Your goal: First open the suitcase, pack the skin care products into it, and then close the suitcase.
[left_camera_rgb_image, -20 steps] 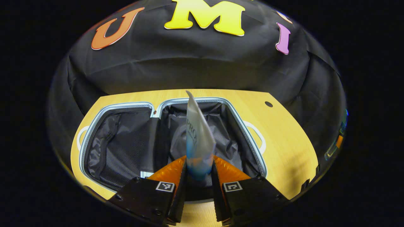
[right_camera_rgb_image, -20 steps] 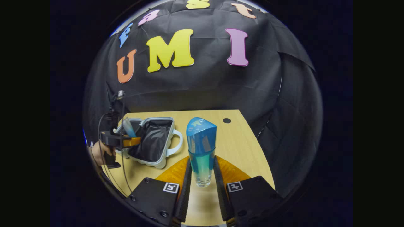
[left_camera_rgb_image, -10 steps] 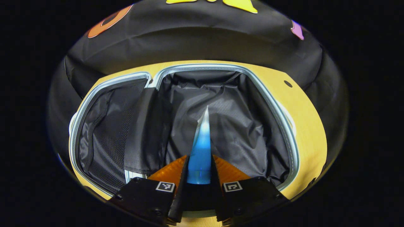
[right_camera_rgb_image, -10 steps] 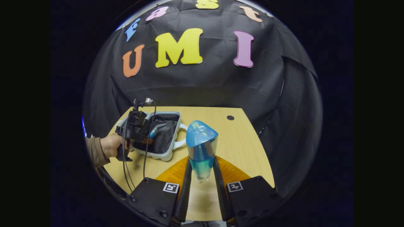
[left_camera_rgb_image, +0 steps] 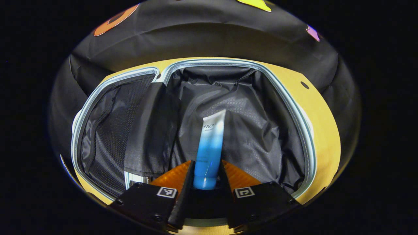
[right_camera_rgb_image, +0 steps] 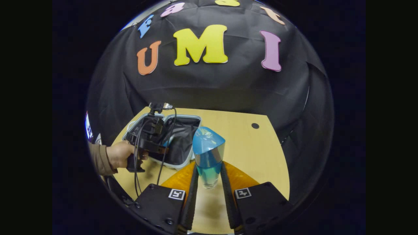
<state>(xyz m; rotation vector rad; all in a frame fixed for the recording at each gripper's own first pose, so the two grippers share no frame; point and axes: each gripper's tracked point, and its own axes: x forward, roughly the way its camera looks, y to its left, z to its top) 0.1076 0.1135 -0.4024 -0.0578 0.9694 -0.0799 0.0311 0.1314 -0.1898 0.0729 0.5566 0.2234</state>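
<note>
Our left hand-held gripper [left_camera_rgb_image: 206, 178] pinches the soft, light blue-and-white squeeze tube [left_camera_rgb_image: 209, 148] near its stiffer cap; our right hand-held gripper [right_camera_rgb_image: 209, 178] clamps the rigid, likely slippery blue-capped clear bottle [right_camera_rgb_image: 208, 156] low.

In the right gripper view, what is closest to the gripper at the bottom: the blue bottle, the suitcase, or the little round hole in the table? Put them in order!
1. Blue bottle: between the right gripper fingers.
2. Suitcase: open, farther off to the left.
3. Round hole: far side of the table, to the right.

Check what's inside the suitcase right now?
The open suitcase shows black lining and a blue-and-white tube in the left gripper. The crumpled lining and centre flap may hide anything beneath.
</note>
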